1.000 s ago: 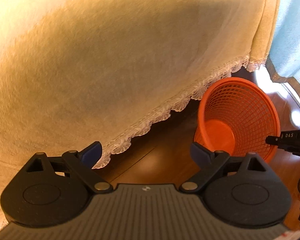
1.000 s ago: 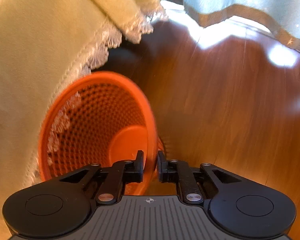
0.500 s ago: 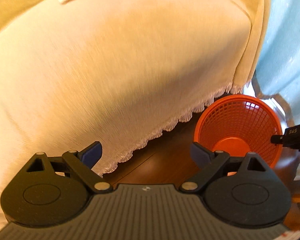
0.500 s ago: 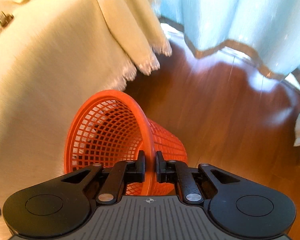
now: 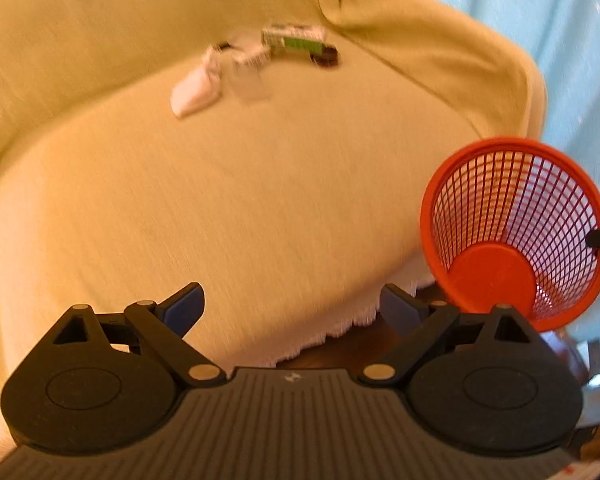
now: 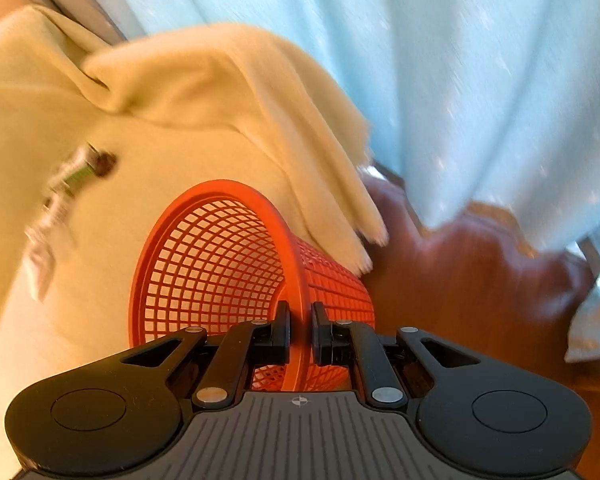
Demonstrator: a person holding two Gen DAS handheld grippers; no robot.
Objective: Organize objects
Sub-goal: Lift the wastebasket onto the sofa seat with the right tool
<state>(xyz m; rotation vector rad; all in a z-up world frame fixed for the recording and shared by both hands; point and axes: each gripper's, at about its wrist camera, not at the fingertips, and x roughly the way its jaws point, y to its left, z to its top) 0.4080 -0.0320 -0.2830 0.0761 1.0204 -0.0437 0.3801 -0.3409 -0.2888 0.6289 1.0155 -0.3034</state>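
The right gripper (image 6: 300, 330) pinches the rim of an orange mesh basket (image 6: 216, 264): one finger sits inside the basket, the other against its outer wall, with the rim band between them. The basket is tilted, its mouth turned up and to the left of the fingers, and it appears to be held clear of the wooden floor (image 6: 472, 280), beside the drooping edge of the cream cover (image 6: 172, 92). In the left wrist view the same basket shows ahead and to the right of the left gripper (image 5: 292, 304), whose blue-tipped fingers are spread wide with nothing between them.

Far ahead of the left fingers, on the covered seat, lies a small heap of loose things: a green-and-white box (image 5: 296, 38), a white packet (image 5: 194, 88), a dark round item (image 5: 326, 56) and something pale and blurred between them. Motion blur keeps them from being told apart any better.

The step in hand looks like bringing the container up to the seat so the heap can be gathered into it. The next move likely calls for setting the basket upright near the heap, mouth up, then sending the free left gripper forward to pick the items one at a time. The packet looks soft and thin, so it may need a low, flat pinch.
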